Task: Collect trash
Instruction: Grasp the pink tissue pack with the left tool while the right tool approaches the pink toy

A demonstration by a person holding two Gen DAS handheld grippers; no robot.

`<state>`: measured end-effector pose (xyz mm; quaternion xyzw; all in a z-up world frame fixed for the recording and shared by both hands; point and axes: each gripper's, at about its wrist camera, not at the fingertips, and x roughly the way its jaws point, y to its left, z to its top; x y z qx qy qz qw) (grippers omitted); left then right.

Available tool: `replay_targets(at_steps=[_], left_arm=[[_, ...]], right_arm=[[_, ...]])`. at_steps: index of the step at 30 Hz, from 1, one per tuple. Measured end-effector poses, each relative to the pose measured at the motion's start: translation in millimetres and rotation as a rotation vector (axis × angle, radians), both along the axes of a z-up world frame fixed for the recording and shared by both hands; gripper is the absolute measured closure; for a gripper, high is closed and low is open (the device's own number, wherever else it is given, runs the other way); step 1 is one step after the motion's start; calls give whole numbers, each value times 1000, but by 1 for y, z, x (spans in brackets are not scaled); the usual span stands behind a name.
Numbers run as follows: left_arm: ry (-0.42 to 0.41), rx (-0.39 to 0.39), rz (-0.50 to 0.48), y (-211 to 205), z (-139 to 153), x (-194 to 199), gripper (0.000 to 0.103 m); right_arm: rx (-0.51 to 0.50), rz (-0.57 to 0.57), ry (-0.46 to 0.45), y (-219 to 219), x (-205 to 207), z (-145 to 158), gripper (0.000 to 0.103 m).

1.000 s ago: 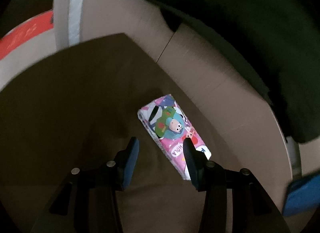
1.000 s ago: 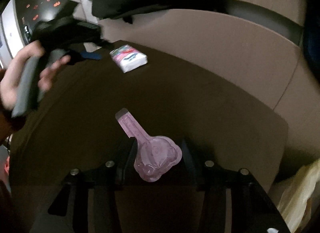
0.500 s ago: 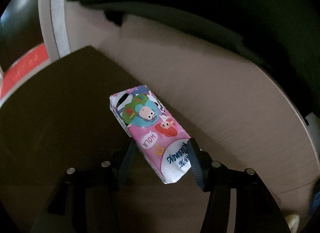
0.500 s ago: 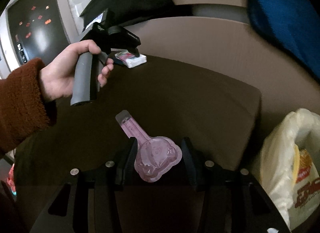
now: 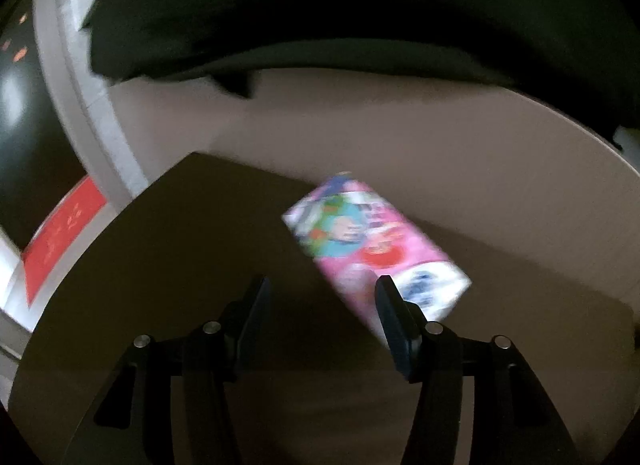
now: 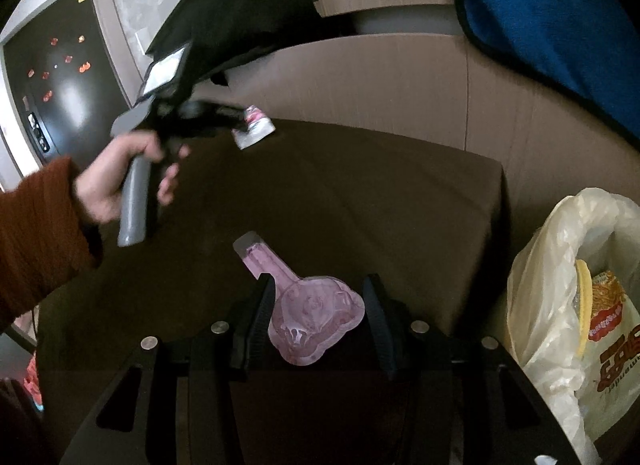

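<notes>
The left claw stands wide, its jaws having just been opening, and nothing is squeezed in it. A pink tissue pack with cartoon figures lies blurred just ahead of it, its near corner tucked behind the right-hand finger; the left-hand finger stands well clear of the pack. Whether the right-hand pad touches the pack I cannot tell. The pack sits near the far edge of the dark brown table, close to the beige sofa behind it, over which a black cloth hangs.

The right claw is about half open and has a clear pink plastic tray, shaped like a figure with a long stem, between its fingers. The wide part of the tray fills the gap and both pads seem to press on its sides, while the stem points away over the tabletop.

From this side the person's left hand, in a rust-coloured sleeve, grips the grey handle of the other claw over the far corner, its tip right at the tissue pack. To the right, beside the table's edge, stands a pale plastic bag with a printed wrapper inside. A blue towel lies on the sofa back
</notes>
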<state>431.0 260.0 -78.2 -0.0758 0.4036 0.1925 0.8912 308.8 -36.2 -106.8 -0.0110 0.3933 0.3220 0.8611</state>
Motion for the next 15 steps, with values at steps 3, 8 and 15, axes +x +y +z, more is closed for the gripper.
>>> replay_targets(at_steps=[3,8,15], left_arm=[[-50,-282,43,30,0,-11,48],[-88,-534,74,25,0,5,43],[-31,-263,118,-31,-4,37,41]], right_arm=[[20,2,-12,3,-1,5,60],[49,-8,-14,2,0,6,60],[47,-24,-5,-7,-7,0,59]])
